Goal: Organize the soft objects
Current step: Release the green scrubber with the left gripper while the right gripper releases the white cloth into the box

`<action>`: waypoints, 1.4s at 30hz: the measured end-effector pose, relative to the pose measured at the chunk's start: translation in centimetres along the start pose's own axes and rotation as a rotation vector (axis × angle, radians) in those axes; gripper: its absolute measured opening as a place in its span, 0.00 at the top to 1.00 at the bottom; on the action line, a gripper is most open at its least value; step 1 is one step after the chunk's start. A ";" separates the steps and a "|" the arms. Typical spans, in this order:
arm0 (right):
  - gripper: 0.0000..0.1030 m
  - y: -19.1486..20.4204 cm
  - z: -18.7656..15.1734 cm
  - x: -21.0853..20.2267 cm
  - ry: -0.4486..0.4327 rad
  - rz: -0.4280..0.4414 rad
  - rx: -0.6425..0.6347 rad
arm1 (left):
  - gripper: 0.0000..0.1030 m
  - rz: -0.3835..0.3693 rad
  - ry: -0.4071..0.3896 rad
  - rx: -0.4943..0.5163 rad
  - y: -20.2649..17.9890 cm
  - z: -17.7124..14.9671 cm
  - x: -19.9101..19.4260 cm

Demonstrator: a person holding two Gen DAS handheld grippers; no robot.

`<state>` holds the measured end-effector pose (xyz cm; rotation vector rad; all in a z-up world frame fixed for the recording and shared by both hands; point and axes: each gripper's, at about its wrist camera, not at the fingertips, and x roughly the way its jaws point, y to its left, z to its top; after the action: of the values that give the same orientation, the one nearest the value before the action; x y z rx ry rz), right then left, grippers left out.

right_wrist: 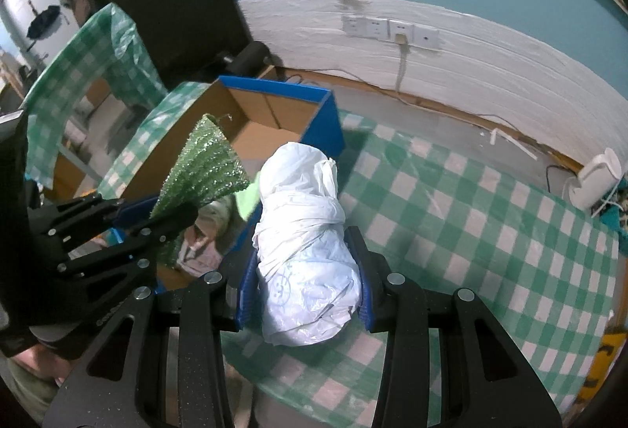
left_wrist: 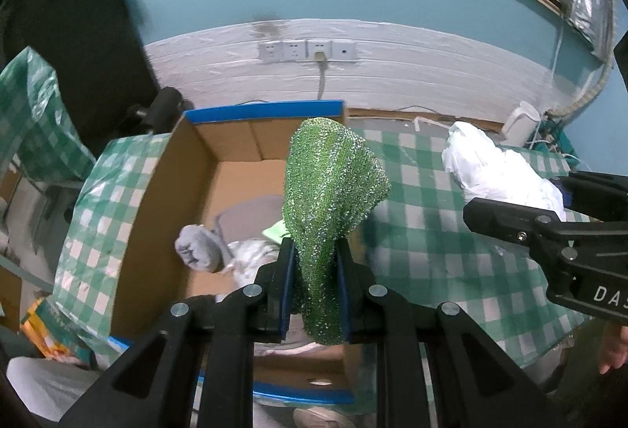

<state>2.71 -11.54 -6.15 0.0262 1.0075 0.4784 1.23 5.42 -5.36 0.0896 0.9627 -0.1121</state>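
Note:
A glittery green scouring cloth (left_wrist: pixel 333 192) is pinched upright in my left gripper (left_wrist: pixel 314 263), which is shut on it above the right edge of an open cardboard box (left_wrist: pixel 157 192) with blue rims. In the right wrist view the same cloth (right_wrist: pixel 204 169) and left gripper (right_wrist: pixel 129 228) show at the left. A knotted white plastic bag bundle (right_wrist: pixel 306 251) sits between the blue pads of my right gripper (right_wrist: pixel 304 271), which is shut on it above the checked tablecloth (right_wrist: pixel 471 232), beside the box (right_wrist: pixel 274 106). The bundle (left_wrist: pixel 494 169) also appears at the right of the left wrist view.
Inside the box lie a rolled grey sock (left_wrist: pixel 196 243), pale fabric (left_wrist: pixel 255 251) and a light green item (left_wrist: pixel 276 230). Wall sockets (left_wrist: pixel 306 49) with a plugged cable are behind. A white kettle (right_wrist: pixel 596 177) stands at the table's far right. A second checked table (left_wrist: pixel 31 114) is left.

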 end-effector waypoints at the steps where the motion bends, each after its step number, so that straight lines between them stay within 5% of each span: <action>1: 0.61 0.3 0.2 0.2 0.001 0.002 -0.004 | 0.81 0.005 -0.001 -0.007 0.4 -0.1 0.0; 23: 0.60 6.7 3.2 7.3 0.077 0.078 -0.058 | 0.81 0.106 0.099 -0.150 8.8 -2.6 3.6; 30: 0.57 6.9 3.3 8.6 0.077 0.089 -0.028 | 0.62 0.133 0.106 -0.163 9.5 -2.9 3.7; 34: 0.41 6.8 3.5 8.2 0.056 0.072 -0.023 | 0.51 0.146 0.099 -0.160 9.3 -2.7 3.4; 42: 0.40 6.4 3.6 6.7 0.033 0.064 -0.003 | 0.24 0.163 0.064 -0.130 8.2 -2.2 1.9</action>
<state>6.25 -2.46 -8.10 0.0477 1.0403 0.5403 1.63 13.72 -7.99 0.0512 1.0204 0.1038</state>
